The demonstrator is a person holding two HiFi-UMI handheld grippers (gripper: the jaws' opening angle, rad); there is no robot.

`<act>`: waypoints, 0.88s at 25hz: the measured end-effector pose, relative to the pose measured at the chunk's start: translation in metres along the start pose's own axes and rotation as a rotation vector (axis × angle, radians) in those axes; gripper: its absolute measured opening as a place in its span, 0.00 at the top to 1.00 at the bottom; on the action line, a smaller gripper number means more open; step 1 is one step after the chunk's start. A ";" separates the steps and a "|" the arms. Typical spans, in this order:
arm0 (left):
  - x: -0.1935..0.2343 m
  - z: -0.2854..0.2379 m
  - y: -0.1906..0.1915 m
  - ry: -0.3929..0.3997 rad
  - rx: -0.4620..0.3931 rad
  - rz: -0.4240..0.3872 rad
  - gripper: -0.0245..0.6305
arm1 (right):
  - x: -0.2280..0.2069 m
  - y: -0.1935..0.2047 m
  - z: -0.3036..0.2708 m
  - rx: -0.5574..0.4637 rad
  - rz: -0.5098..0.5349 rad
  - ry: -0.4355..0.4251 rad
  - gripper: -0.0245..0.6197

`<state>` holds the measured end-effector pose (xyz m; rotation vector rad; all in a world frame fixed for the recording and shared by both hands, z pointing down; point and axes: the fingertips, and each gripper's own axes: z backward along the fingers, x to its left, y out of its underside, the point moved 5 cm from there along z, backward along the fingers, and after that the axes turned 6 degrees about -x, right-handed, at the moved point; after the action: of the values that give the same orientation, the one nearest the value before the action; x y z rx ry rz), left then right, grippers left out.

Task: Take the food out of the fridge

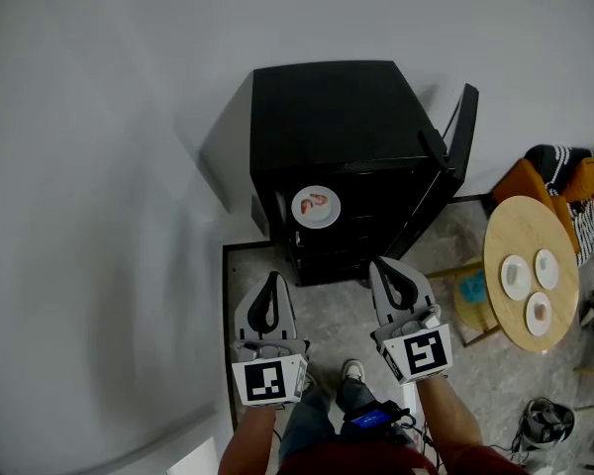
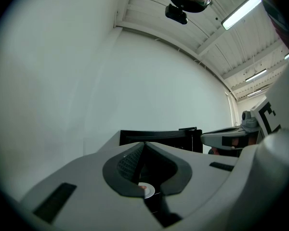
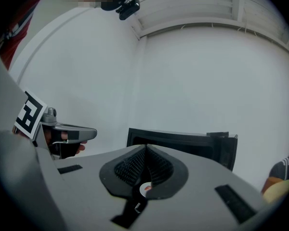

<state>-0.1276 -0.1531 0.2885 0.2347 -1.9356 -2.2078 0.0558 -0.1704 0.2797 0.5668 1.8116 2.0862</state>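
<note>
Small white plate (image 1: 316,207) with a reddish bit of food (image 1: 317,202) sits on a shelf at the front of the open black fridge (image 1: 337,107), door (image 1: 462,132) standing open on the right. I judge it light, rigid and breakable with a slippery glaze. Food may slide, so keep it level and pinch the near rim. My left hand-held gripper (image 1: 271,279) and right hand-held gripper (image 1: 380,267) hover nearer me, jaws together, holding nothing.

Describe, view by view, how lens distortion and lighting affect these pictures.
Head view: fisheye bend, dark corners, the fridge casts a soft shadow leftwards. Left gripper view: strip light glares, straight lines bow. Right gripper view: even light, black rim.
</note>
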 end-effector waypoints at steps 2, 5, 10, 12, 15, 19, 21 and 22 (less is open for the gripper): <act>0.000 -0.001 0.002 0.000 0.004 0.002 0.94 | 0.000 0.003 -0.001 0.012 0.006 -0.004 0.93; 0.001 0.000 0.005 0.003 0.004 0.000 0.94 | 0.001 0.006 -0.002 0.013 0.004 -0.003 0.93; 0.002 0.000 0.013 0.002 0.003 0.006 0.94 | 0.002 0.008 -0.008 -0.020 -0.012 0.012 0.93; 0.003 -0.001 0.016 -0.006 0.000 0.019 0.94 | 0.002 0.012 -0.008 -0.013 -0.012 0.013 0.93; 0.003 -0.003 0.018 0.001 -0.003 0.015 0.94 | 0.001 0.020 -0.009 0.006 -0.007 0.012 0.93; 0.003 -0.007 0.025 -0.007 -0.008 0.028 0.94 | 0.002 0.031 -0.011 0.014 -0.005 0.006 0.93; 0.003 -0.007 0.030 0.007 0.004 0.000 0.94 | 0.003 0.036 -0.012 0.021 -0.003 0.002 0.93; 0.003 -0.008 0.033 0.011 0.007 -0.007 0.94 | 0.003 0.038 -0.012 0.020 -0.004 0.002 0.93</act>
<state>-0.1275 -0.1654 0.3201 0.2546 -1.9398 -2.1995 0.0478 -0.1853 0.3164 0.5664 1.8351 2.0685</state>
